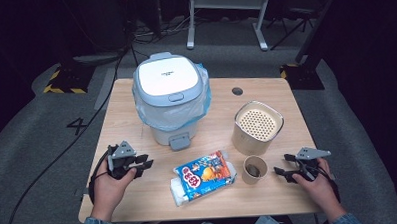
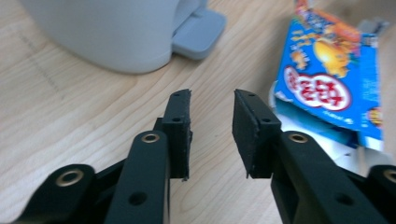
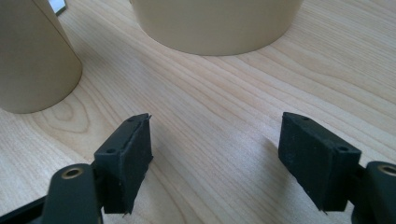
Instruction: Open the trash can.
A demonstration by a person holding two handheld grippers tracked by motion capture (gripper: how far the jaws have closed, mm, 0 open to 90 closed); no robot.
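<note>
Blue snack packet (image 1: 204,175) lies near the table's (image 1: 136,101) front edge, beside the paper cup (image 1: 254,169). Left gripper (image 1: 139,164) rests near the front-left corner, its jaws narrowly parted and empty; right gripper (image 1: 283,165), near the front-right corner, gapes wider, also empty.

Toward the far left of the wooden bench (image 1: 281,91) stands a pale grey pedal bin (image 1: 168,80), lid shut, pedal (image 1: 180,141) facing the near edge. Lined with a light blue bag (image 1: 154,116), bunched out below the rim. On the right side, well apart from it, a beige canister (image 1: 248,140) with a perforated top (image 1: 258,124). Near the far edge, a small dark round hole (image 1: 237,91). Around the bench, grey carpet floor (image 1: 48,162) with a black cable (image 1: 72,146), a painted "4" (image 1: 78,125), yellow-black tape (image 1: 60,88) and a white frame (image 1: 223,21) behind.
</note>
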